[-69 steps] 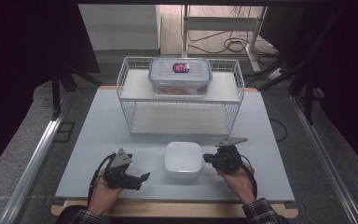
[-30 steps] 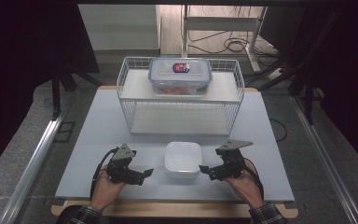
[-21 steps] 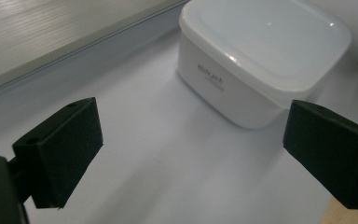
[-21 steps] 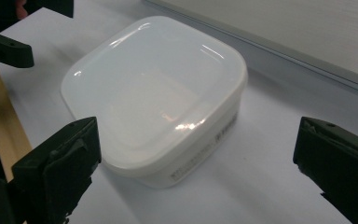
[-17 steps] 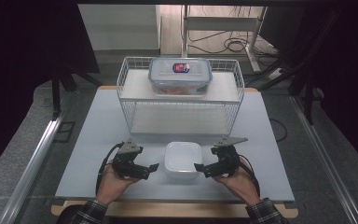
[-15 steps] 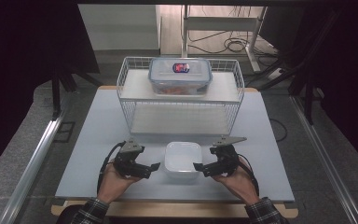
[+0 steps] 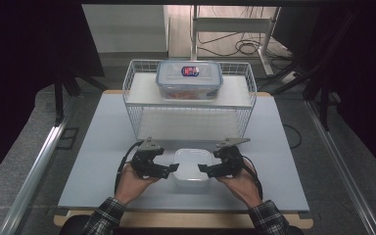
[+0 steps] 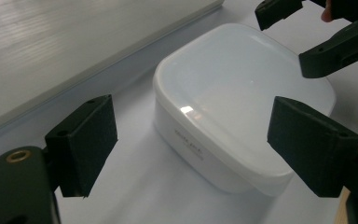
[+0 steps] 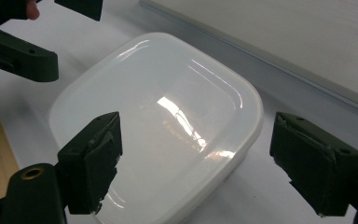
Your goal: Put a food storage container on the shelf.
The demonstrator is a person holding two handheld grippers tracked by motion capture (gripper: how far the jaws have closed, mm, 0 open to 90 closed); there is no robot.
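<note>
The table [image 7: 103,147] spreads pale grey under both hands, and beyond the two grippers, on its far half, stands a white wire basket [image 7: 137,115] whose upper shelf carries a clear lidded food box [image 7: 190,81] with a red and blue label on top, well apart from either gripper. Nearer the person, a white lidded container [image 7: 192,164] sits flat on the table directly between the two grippers, just in front of the basket's open lower level. The left gripper [image 7: 169,169] lies at the container's left side, held level in the person's left hand [image 7: 132,183], its tips pointing inward at the container; in the left gripper view its jaws stand wide to either side of the container's near end [image 8: 223,116], not pressing on it, and they have just been closing. The right gripper [image 7: 204,169] mirrors it at the container's right side in the right hand [image 7: 240,183]; in the right gripper view the container [image 9: 168,116] lies between its wide jaws, which have also just been closing without touching the walls. Plaid sleeves [image 7: 105,218] show at the wrists.
</note>
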